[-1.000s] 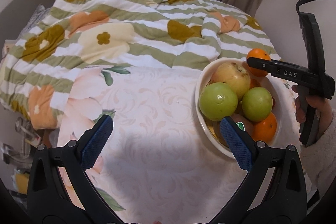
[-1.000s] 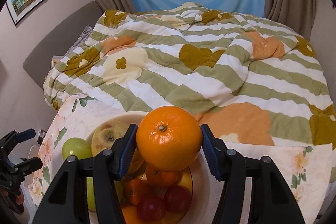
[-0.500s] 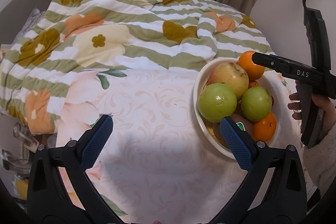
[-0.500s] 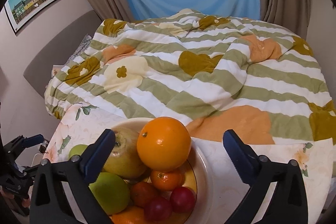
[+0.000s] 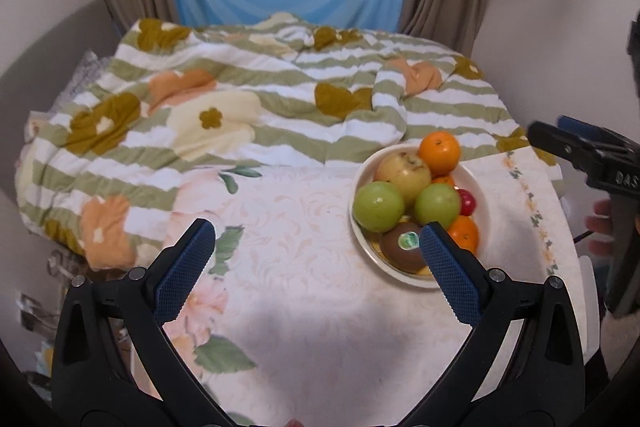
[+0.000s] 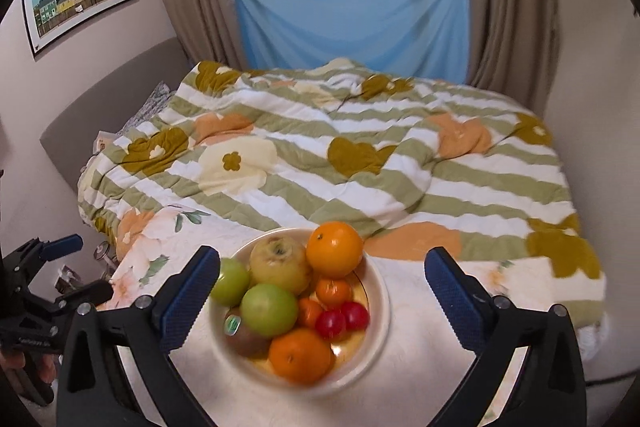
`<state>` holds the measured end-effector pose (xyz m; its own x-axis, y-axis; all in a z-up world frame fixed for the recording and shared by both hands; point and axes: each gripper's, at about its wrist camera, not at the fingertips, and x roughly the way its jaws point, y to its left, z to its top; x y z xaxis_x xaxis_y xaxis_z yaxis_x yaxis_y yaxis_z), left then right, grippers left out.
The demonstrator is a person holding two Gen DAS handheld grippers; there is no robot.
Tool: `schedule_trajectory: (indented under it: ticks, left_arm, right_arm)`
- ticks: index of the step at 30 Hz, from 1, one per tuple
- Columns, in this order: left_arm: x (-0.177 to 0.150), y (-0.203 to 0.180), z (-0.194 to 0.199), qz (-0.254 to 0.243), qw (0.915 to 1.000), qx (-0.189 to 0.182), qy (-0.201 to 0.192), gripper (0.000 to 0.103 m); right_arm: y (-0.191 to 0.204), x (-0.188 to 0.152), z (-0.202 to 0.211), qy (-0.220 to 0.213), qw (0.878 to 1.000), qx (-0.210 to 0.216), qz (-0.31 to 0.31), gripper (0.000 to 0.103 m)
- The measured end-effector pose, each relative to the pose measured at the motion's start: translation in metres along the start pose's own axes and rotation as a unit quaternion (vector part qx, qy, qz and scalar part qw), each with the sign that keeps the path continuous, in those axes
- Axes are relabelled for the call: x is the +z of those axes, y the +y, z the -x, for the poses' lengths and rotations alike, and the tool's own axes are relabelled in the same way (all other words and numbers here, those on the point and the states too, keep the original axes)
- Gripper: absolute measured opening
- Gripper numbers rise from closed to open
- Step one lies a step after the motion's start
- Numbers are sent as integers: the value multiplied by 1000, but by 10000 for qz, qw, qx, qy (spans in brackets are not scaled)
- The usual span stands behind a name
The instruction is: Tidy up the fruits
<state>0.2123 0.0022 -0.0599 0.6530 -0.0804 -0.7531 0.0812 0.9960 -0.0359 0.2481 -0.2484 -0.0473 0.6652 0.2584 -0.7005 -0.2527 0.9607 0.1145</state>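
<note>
1. Right wrist view: the quilt (image 6: 360, 163), striped green and white with orange and mustard shapes, spreads behind the bowl and overlaps the far edge of the table.
2. Table (image 6: 420, 307) — pale floral cloth, with the bowl on it near the quilt's edge.
3. Right gripper (image 6: 322, 297) hangs above the bowl, its jaws just opened wide, nothing between the pads.
4. Left gripper (image 5: 316, 269) is spread wide and empty, hovering over bare cloth left of the bowl; its right pad overlaps the bowl's near rim in the left wrist view.
5. Bowl (image 6: 380, 307) — cream, round, piled with fruit.
6. Orange (image 6: 334, 254) sits at the bowl's far rim, free of both grippers, touching a yellow apple (image 6: 280, 264).
7. Two green apples (image 6: 268, 309) lie on the bowl's left side, a stickered kiwi (image 6: 244, 337) below them.
8. Another orange (image 6: 300, 355) sits at the near rim.
9. Small tangerines and red fruits (image 6: 342, 319) fill the middle.
</note>
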Motion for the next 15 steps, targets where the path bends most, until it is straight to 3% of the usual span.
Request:
schedule_trajectory:
  ticks: [9, 15]
  left_arm:
    - [-27, -13, 83, 30, 9994, -59, -327, 103]
    - [-47, -17, 116, 44, 9987, -179, -473, 103]
  right_arm:
    - [22, -43, 91, 92, 9937, -1116, -80, 102]
    - [27, -72, 126, 138, 9892, -1426, -295, 102]
